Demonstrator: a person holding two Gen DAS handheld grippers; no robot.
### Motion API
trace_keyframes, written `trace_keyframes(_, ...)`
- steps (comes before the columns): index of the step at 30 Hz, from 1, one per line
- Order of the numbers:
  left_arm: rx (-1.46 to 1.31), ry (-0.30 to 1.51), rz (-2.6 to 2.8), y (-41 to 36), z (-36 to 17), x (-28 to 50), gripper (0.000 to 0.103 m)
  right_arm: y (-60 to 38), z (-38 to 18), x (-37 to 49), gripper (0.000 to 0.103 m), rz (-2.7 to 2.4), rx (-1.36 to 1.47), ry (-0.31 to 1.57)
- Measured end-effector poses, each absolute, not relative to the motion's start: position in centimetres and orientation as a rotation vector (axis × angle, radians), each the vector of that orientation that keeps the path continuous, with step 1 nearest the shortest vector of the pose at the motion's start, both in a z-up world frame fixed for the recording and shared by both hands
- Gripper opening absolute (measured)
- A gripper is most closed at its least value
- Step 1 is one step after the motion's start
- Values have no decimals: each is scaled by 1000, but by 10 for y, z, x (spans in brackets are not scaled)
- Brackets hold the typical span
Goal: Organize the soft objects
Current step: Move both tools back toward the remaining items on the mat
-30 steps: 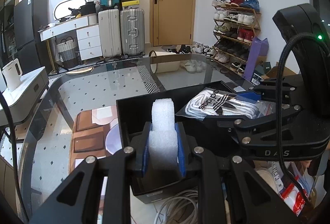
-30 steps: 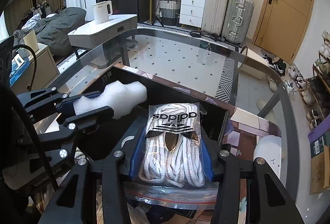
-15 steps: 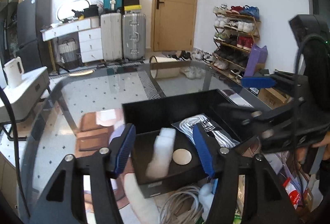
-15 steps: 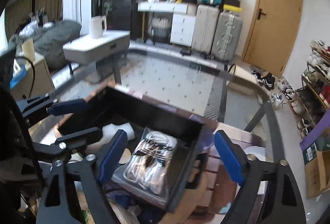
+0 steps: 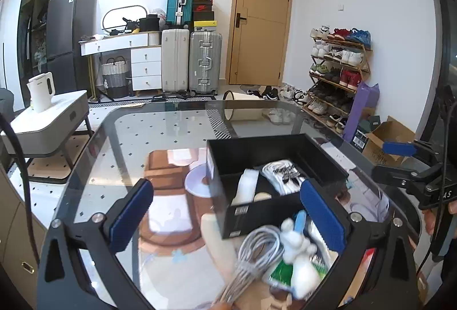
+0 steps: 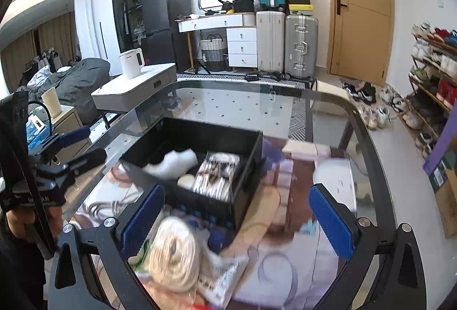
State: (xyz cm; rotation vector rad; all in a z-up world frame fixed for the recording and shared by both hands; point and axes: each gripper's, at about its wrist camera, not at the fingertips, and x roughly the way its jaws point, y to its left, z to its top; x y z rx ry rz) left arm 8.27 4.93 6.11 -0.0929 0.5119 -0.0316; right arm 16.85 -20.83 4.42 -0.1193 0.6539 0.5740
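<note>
A black box [image 5: 257,148] stands on the glass table [image 5: 137,138]. Inside it lie a white foam piece [image 5: 247,187] and a clear bag of white laces [image 5: 282,177]; both show too in the right wrist view, foam [image 6: 174,163] beside bag [image 6: 217,177]. My left gripper [image 5: 227,214] hangs back from the box's near wall, its jaws opening wide with nothing gripped. My right gripper [image 6: 237,218] is also drawn back, jaws opening, pads bare. Each gripper appears in the other's view: the right [image 5: 400,163], the left [image 6: 81,145].
Loose clutter lies in front of the box: a grey cable coil [image 5: 257,253], a small white figure [image 5: 294,241] and a cream rope coil [image 6: 174,250]. A round cream disc [image 5: 262,196] rests in the box. Suitcases, a shoe rack and a door stand beyond the table.
The left gripper let go of the foam and the right let go of the bag of laces; both now lie in the box. Both grippers opened wide and drew back and up.
</note>
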Motion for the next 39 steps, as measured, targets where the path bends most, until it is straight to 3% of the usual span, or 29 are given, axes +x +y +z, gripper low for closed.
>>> trace_keyframes(19,-120,533,-23,49,35,26,103,-245,13,97,103,516,-84,669)
trace_keyframes(39,-67,550,-39,36,5,25,103,-245,-40,80,103,501,-91,788)
